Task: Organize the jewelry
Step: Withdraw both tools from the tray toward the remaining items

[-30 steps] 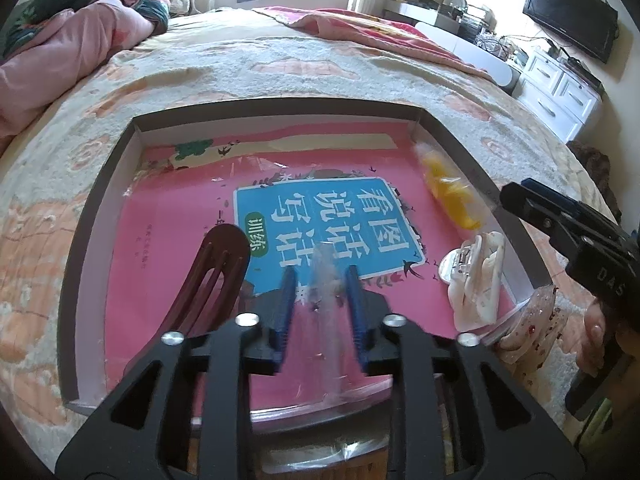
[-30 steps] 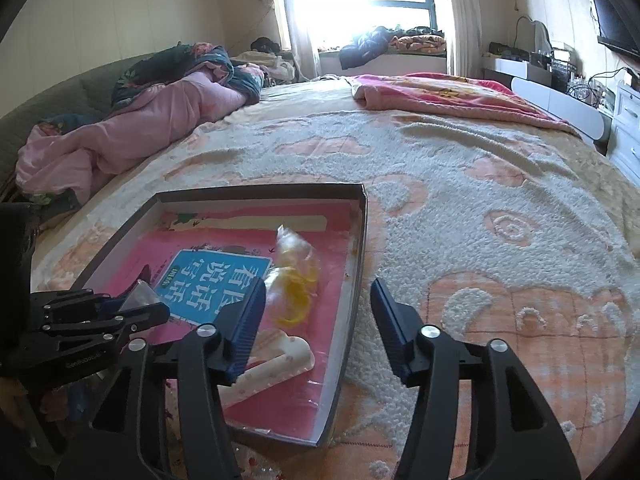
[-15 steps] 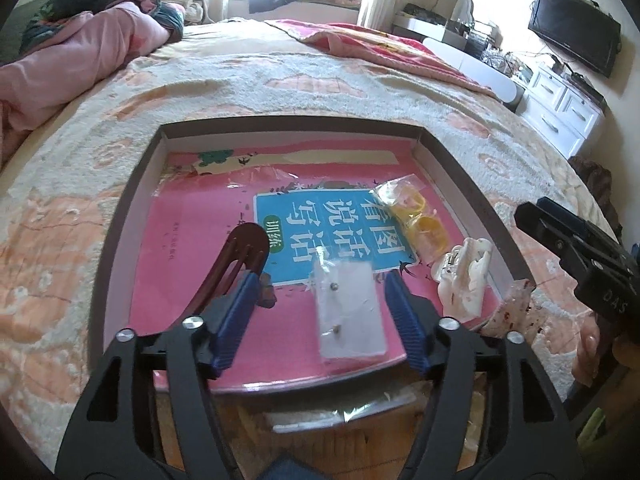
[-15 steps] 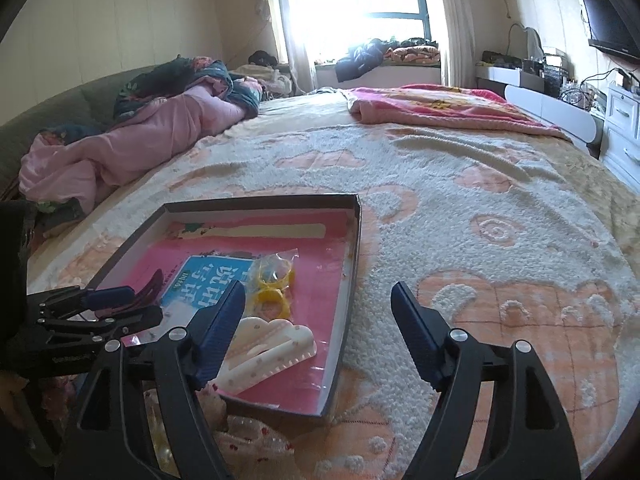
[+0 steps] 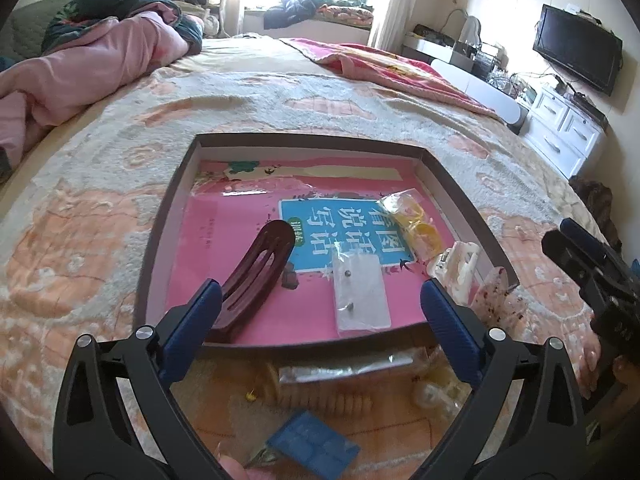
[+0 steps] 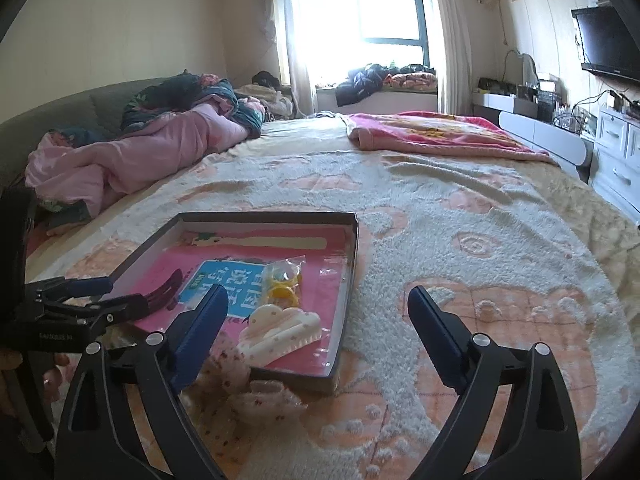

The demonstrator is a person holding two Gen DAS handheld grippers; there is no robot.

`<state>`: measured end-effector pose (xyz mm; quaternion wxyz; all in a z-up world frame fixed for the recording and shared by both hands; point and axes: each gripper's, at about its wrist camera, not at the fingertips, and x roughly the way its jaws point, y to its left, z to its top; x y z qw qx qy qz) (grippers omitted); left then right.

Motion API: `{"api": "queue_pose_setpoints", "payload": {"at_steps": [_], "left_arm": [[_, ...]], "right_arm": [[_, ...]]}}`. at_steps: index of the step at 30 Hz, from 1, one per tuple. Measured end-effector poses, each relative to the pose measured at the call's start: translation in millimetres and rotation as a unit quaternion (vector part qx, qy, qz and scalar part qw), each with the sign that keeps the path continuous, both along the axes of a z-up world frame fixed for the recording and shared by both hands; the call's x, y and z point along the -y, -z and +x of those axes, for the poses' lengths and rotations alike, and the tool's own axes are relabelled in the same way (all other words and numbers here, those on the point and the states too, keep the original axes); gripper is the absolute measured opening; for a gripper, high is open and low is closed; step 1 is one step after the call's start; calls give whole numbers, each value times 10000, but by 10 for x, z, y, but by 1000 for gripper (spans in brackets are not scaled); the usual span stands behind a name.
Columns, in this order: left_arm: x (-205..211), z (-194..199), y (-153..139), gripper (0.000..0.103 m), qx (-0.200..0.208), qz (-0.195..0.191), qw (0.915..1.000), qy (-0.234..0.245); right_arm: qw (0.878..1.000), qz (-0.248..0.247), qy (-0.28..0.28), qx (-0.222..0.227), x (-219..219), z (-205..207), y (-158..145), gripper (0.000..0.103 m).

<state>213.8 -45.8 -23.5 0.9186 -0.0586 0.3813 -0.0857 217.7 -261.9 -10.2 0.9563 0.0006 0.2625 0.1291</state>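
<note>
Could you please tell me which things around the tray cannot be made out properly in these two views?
- Left wrist view: the items on the bedspread in front of the tray, a blue piece and pale beads, are blurred and partly behind the open left gripper.
- Small clear bag: its contents are too small to identify.
- Right wrist view: the speckled clip outside the tray is blurred and partly behind the right gripper.

A shallow tray [image 5: 160,216] lies on the blanketed bed [image 5: 280,96].
</note>
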Motion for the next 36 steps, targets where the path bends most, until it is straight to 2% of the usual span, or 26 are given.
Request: {"api": "queue_pose_setpoints", "payload": {"at_steps": [17,36], "left_arm": [[-210,-359,-157,91,309,-137,9994,-104],[-505,-660,-137,91,419,-119,9987,-271]], "right_arm": [[9998,-38,-175,95,-136,-449,-14,89],[9977,-261,-621,96,-424,-746,73,89]]}}
